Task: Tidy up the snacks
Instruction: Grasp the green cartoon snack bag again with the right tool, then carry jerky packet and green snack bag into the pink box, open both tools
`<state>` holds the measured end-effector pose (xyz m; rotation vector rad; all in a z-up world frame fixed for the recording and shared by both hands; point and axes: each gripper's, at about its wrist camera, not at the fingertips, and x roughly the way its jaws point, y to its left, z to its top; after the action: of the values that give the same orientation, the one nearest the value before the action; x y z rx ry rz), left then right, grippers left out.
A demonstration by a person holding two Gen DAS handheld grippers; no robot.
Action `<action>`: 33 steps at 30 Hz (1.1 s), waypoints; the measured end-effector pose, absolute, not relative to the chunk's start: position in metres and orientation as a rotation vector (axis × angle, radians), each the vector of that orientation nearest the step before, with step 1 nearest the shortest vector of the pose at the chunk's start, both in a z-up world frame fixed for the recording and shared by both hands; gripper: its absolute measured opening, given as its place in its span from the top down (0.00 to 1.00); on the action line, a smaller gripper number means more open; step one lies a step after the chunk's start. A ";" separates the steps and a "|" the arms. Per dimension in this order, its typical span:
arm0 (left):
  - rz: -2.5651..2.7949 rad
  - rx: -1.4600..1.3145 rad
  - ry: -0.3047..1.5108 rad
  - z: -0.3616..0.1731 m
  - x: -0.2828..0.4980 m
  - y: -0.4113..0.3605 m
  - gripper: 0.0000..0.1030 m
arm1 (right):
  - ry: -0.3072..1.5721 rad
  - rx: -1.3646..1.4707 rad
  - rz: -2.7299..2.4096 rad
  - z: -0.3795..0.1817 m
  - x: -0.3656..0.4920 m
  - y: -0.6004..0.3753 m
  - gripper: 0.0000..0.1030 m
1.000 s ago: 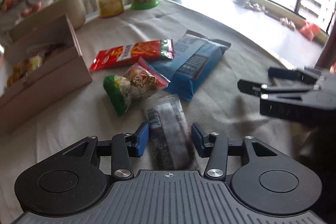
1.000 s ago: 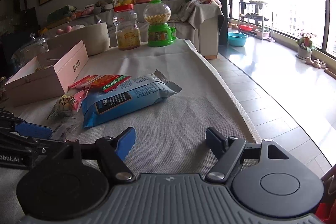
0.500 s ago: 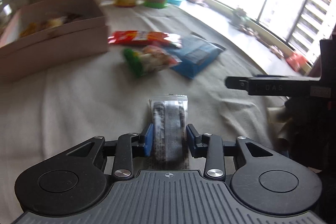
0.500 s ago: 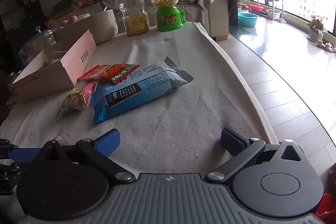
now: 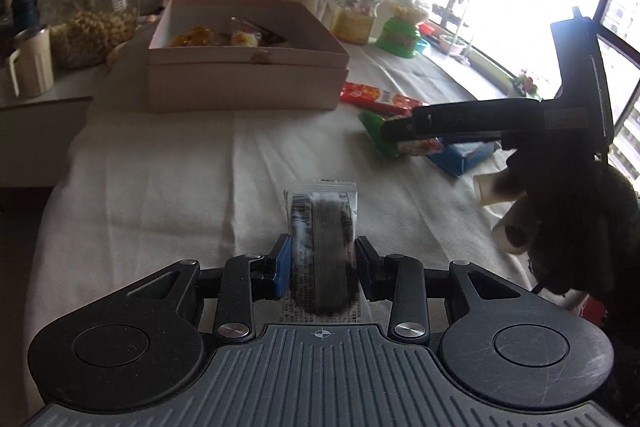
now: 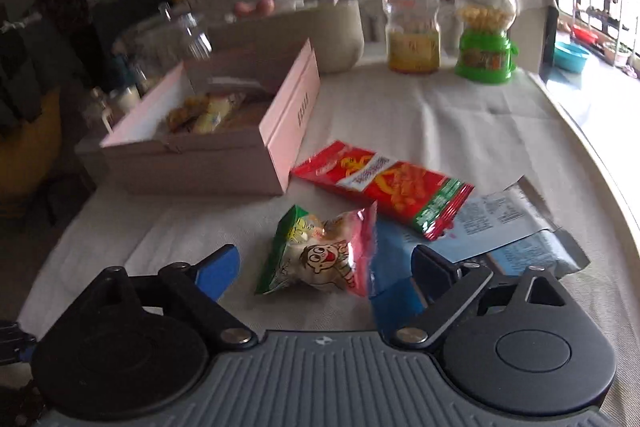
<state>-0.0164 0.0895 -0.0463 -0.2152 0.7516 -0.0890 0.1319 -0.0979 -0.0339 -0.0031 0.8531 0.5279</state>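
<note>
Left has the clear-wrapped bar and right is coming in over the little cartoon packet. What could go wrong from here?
1. The left gripper pinches only the near end of the clear-wrapped bar; most of it sticks out forward, so it could droop or slip on the way to the pink box.
2. The right gripper, jaws closing, straddles the cartoon packet, but one finger sits over the blue bag and may snag it.
3. The red packet lies on the blue bag and could be dragged along.

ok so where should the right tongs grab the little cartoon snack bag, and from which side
Grip the cartoon snack bag across its puffy middle, coming down from the near side. It lies flat between the closing, still empty right tongs, its crimped green and pink ends pointing left and right. Its pink end overlaps the blue bag, so lift clear of that.
</note>
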 end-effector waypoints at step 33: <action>-0.107 -0.284 0.768 -0.042 -0.013 0.093 0.62 | 0.818 -0.205 0.734 -0.003 0.063 -0.096 0.47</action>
<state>-0.0128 0.0934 -0.0422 -0.2836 0.7678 -0.1066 0.0630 -0.0965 -0.0028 -0.2052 0.8184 0.7340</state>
